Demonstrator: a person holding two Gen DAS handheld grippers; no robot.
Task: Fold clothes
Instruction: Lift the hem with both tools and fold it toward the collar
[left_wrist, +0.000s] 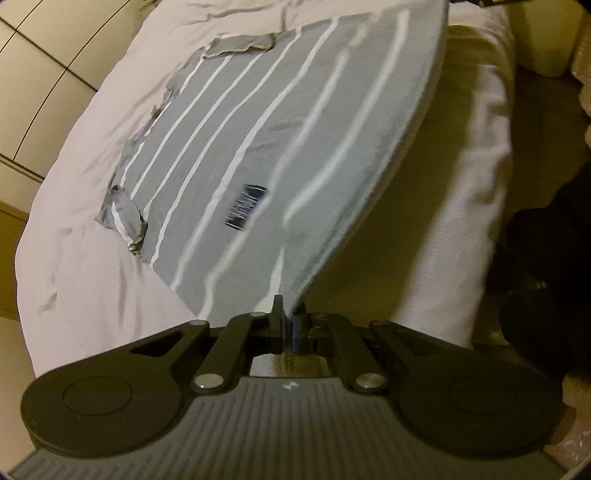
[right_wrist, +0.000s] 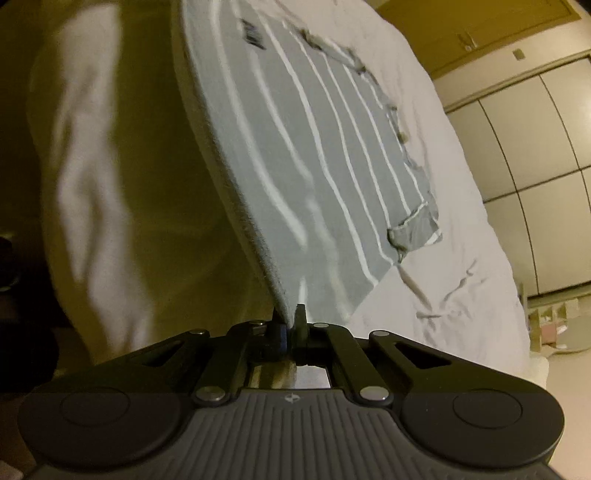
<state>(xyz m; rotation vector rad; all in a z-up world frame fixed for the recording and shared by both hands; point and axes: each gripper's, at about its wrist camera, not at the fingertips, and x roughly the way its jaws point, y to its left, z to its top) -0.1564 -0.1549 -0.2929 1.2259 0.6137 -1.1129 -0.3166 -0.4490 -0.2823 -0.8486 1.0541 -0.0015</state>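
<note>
Nearest the lens, the left gripper (left_wrist: 286, 308) is pinched tight on one corner of the grey striped shirt (left_wrist: 236, 147); the right gripper (right_wrist: 291, 314) is clamped the same way on the opposite corner. Between them the held edge is raised and taut, probably the hem, though blur makes that uncertain. Beyond the lifted edge the shirt slopes down and lies flat on the white bedsheet (left_wrist: 81, 206), its sleeves tucked in at the far side. To fold cleanly, both corners should travel level and together toward the far end, with the tension kept even so the stripes stay straight, and land square.
</note>
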